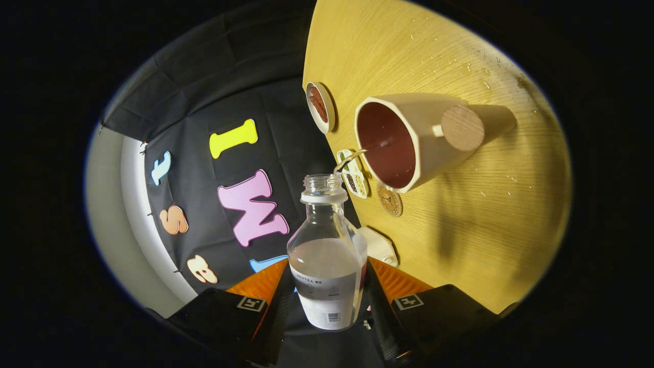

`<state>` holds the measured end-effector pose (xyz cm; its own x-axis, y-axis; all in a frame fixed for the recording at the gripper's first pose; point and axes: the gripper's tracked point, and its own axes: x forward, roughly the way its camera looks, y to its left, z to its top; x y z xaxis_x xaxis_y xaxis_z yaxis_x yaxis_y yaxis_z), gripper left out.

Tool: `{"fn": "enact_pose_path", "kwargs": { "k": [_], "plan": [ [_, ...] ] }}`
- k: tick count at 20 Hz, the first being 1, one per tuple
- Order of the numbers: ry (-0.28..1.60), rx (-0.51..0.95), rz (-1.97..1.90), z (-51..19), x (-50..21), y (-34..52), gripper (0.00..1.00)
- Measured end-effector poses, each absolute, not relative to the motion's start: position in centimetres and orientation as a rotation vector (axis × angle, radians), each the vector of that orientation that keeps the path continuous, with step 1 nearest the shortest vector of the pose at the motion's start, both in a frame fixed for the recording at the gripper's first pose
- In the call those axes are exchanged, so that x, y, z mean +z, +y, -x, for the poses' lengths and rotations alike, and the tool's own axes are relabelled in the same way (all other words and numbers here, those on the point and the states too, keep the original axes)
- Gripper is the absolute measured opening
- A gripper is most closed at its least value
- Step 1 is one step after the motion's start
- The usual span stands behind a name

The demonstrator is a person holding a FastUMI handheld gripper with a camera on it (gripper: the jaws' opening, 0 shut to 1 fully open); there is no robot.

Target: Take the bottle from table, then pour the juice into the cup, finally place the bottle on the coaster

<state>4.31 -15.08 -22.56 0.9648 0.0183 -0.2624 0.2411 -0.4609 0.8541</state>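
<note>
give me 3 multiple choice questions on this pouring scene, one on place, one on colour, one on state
1. Where is the bottle?
A. between the jaws
B. on the coaster
C. inside the cup

2. What colour is the inside of the cup?
A. blue
B. dark red
C. green

3. What is happening at the bottle's mouth?
A. a cap seals it
B. a stream runs into the cup
C. a straw sticks out

Answers:
1 A, the gripper has one jaw pressed on each side of the bottle's base.
2 B, the cup is cream outside and dark red within.
3 B, the neck is uncapped and a thin stream arcs from it into the cup.
</note>
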Motion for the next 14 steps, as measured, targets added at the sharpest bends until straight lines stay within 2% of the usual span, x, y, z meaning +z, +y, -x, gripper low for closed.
{"fn": "enact_pose_path", "kwargs": {
  "k": [14],
  "plan": [
    [0.153,-0.29,-2.094,-5.2,-22.2,-15.6,0.75]
  ]
}}
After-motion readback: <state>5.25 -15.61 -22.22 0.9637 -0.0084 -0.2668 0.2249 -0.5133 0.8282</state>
